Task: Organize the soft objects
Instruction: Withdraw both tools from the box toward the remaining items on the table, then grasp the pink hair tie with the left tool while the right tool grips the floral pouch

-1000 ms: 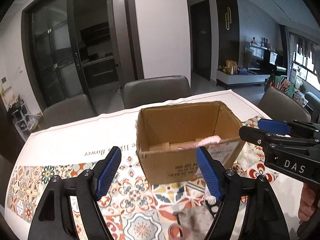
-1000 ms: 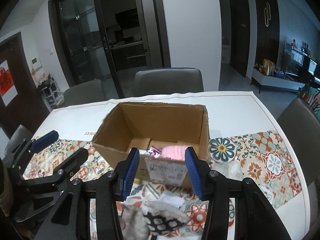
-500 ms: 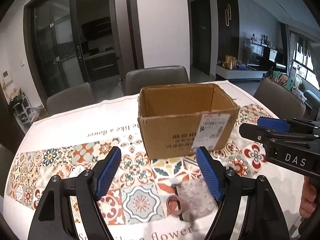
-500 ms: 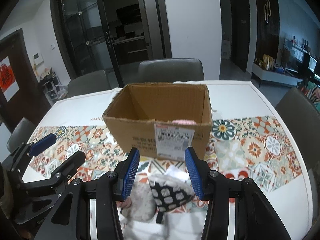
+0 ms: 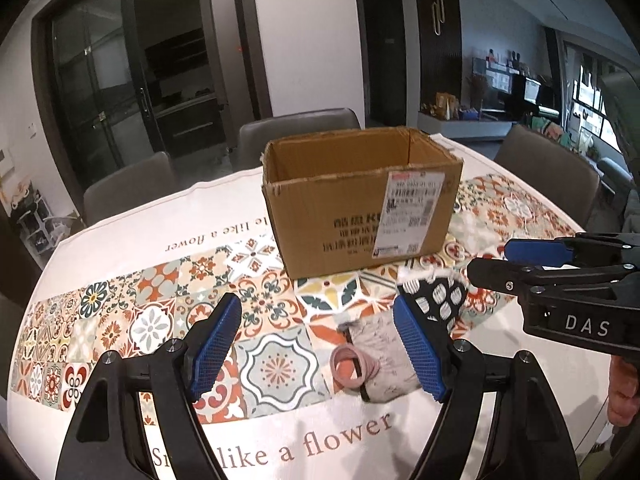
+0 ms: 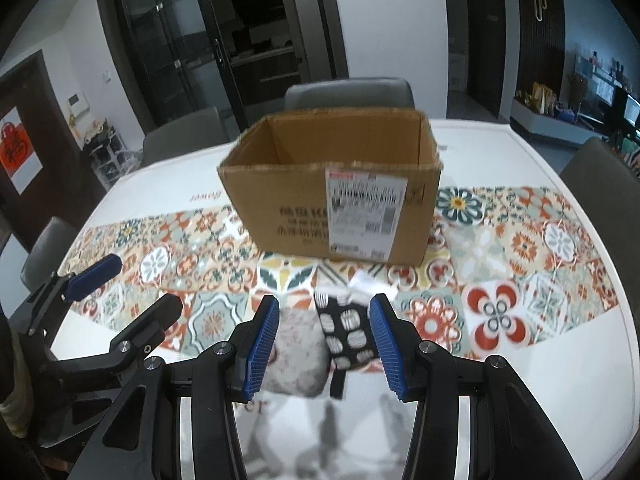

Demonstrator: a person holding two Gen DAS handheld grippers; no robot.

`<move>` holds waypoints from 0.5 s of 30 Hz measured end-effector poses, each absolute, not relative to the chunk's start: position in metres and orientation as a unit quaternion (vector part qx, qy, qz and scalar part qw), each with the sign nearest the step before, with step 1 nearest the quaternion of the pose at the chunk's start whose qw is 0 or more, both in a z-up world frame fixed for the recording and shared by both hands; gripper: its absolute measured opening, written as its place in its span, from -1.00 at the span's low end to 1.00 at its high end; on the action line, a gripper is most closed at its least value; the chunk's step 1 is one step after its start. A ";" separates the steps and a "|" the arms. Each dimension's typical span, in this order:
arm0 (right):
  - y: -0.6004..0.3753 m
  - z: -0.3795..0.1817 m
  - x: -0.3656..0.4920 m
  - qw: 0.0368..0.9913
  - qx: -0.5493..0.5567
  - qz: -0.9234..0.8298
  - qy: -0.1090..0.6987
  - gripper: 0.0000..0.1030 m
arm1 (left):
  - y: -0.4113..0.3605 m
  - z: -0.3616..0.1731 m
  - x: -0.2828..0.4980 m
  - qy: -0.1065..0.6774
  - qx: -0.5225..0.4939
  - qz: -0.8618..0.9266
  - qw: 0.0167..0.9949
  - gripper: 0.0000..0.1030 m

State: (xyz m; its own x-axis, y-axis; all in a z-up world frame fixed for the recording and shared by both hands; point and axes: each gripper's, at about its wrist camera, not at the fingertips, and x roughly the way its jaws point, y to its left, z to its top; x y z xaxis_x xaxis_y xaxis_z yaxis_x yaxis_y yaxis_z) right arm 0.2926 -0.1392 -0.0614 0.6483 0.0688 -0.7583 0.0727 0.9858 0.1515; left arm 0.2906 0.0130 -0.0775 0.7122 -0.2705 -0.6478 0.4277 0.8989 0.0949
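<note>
An open cardboard box [image 5: 360,204] stands on the patterned tablecloth; it also shows in the right wrist view [image 6: 336,196]. In front of it lie a black-and-white patterned sock [image 6: 346,330], a grey fuzzy sock [image 6: 298,354] and a pink hair band [image 5: 354,366]. My left gripper [image 5: 316,346] is open and empty, over the cloth just left of the grey sock [image 5: 382,350]. My right gripper [image 6: 324,338] is open, its jaws on either side of the black-and-white sock [image 5: 434,298], not touching it.
Grey chairs [image 5: 296,132] stand around the table. The table's right edge [image 6: 600,240] curves away. A white paper scrap [image 6: 370,282] lies beside the socks near the box front. Dark glass doors [image 6: 208,64] are behind.
Both grippers have pulled back from over the box and come down toward the near side of the table. The socks and hair band now sit between and beside the jaws.
</note>
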 end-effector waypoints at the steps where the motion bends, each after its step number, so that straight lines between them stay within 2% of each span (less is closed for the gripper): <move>1: -0.138 -0.066 0.292 0.901 0.086 0.000 0.425 -0.05 | 0.013 -0.080 0.289 0.330 0.120 -0.193 0.916 0.51; 15: -0.128 -0.108 0.289 0.876 0.088 0.002 0.473 -0.05 | 0.018 -0.129 0.287 0.354 0.134 -0.225 0.898 0.51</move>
